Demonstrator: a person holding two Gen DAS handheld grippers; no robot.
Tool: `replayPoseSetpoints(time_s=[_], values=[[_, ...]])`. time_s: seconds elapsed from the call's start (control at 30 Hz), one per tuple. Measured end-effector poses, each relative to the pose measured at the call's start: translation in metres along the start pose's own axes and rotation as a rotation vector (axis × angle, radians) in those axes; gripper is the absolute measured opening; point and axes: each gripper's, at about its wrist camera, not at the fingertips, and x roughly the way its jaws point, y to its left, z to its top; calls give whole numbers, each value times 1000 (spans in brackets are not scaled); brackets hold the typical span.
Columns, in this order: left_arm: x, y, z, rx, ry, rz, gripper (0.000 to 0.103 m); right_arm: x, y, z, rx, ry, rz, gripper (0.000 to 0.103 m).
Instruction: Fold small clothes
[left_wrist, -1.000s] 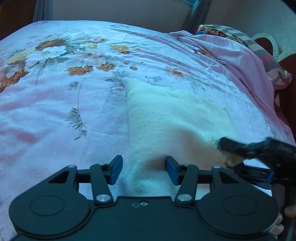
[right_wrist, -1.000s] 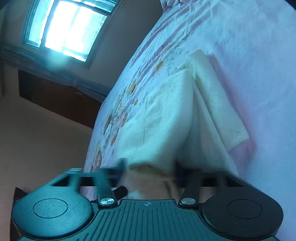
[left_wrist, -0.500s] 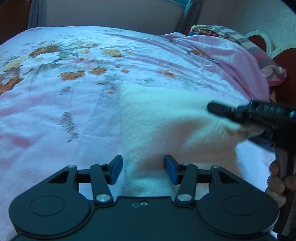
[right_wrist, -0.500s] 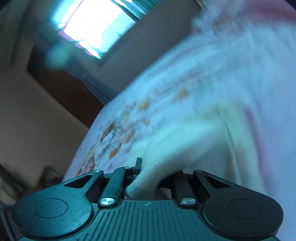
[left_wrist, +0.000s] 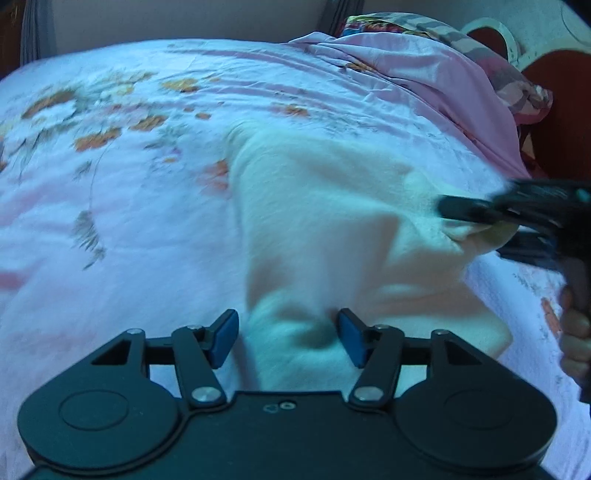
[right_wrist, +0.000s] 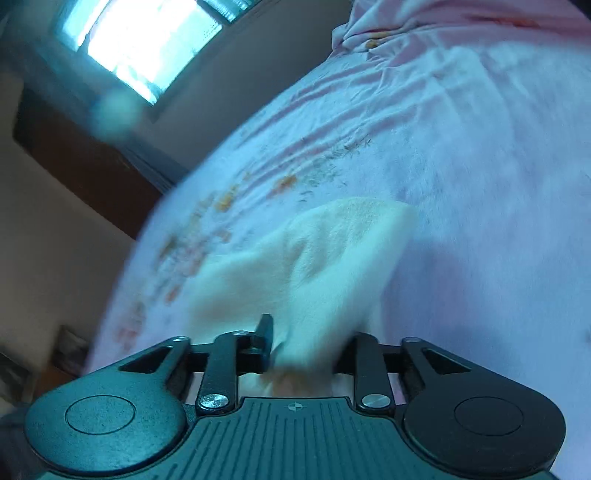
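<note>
Cloth (left_wrist: 317, 206) on bed (left_wrist: 129, 221), partly folded, not flat yet. Your right gripper (left_wrist: 476, 221) clenched on lifted corner, jaws just eased wider. Your left gripper (left_wrist: 284, 341) released, jaws just widened, straddling near edge without pressing. Left to do, likely: lay corner across, flatten.

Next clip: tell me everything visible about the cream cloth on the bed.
The cloth is cream, soft and fleecy-looking, with no print. It lies partly folded on the pink floral bedsheet. Its near end sits between the left gripper, whose blue pads stand apart from it. The right gripper holds one bunched edge lifted off the sheet, so the fabric drapes in a tent. Blur hides seams.
</note>
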Motion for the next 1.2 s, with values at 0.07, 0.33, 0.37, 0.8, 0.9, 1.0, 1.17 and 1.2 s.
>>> replayPoseSetpoints(time_s=[0.07, 0.33, 0.37, 0.8, 0.9, 1.0, 1.17, 1.2], values=[[-9, 2, -2, 1, -7, -1, 56, -18, 2, -13, -33, 31, -10, 33], [-31, -1, -18, 23, -6, 26, 56, -68, 0, -61, -11, 91, -125, 33], [-33, -1, -20, 18, -5, 31, 55, -69, 1, -65, 1, 93, -120, 33], [-46, 0, -26, 0, -8, 56, 55, -46, 11, -66, 146, 103, -114, 7], [-52, 4, -23, -6, -23, 57, 55, -55, 15, -73, 148, 66, -88, 5], [-62, 6, -21, 3, -49, 53, 55, -76, 21, -81, 189, 24, -11, 5], [-61, 2, -19, 24, -50, 44, 55, -71, 2, -108, 161, 87, -145, 4], [-59, 0, -20, 26, -46, 46, 55, -69, -5, -109, 191, 80, -152, 4]])
